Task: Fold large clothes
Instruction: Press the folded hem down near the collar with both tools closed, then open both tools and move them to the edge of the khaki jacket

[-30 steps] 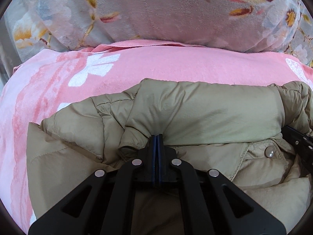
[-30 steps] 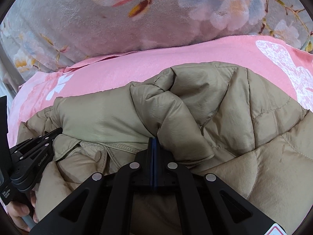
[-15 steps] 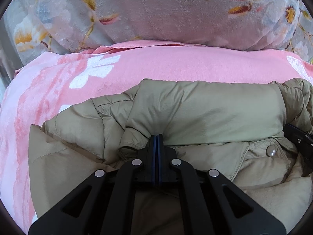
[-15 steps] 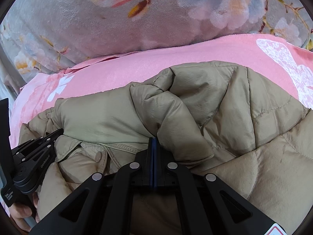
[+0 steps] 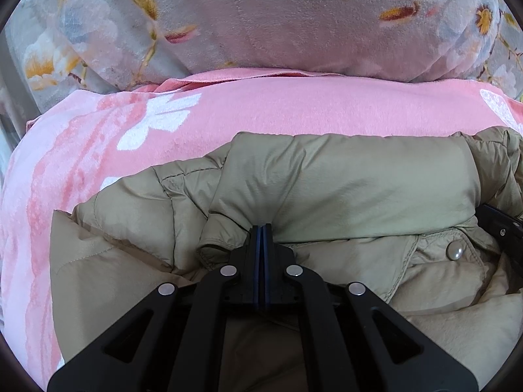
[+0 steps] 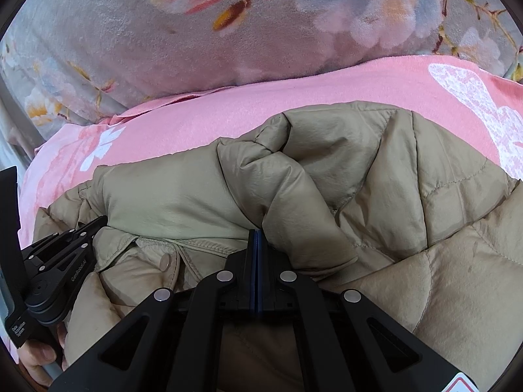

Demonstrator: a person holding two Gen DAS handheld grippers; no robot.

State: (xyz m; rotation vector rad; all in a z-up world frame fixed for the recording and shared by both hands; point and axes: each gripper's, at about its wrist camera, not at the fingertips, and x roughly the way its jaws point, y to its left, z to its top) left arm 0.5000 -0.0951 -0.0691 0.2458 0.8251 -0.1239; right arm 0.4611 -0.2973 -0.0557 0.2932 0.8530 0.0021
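Observation:
A khaki padded jacket [image 5: 359, 176] lies on a pink flowered bed sheet [image 5: 294, 107], collar side away from me. My left gripper [image 5: 261, 228] is shut, its tips pinching the jacket fabric at the left end of the collar roll. My right gripper [image 6: 256, 232] is shut on the jacket [image 6: 408, 196] at the right end of the collar. The left gripper also shows at the left edge of the right wrist view [image 6: 62, 254]. A snap button [image 5: 455, 251] shows on the front placket.
A grey flowered quilt [image 5: 278, 16] is bunched along the far side of the bed. The sheet's left edge drops off beside a grey bed frame [image 5: 13, 75]. The person's fingers [image 6: 36, 359] hold the left tool.
Both grippers stay shut on the jacket. The view has shifted only slightly, with the jacket edged a little toward the quilt.

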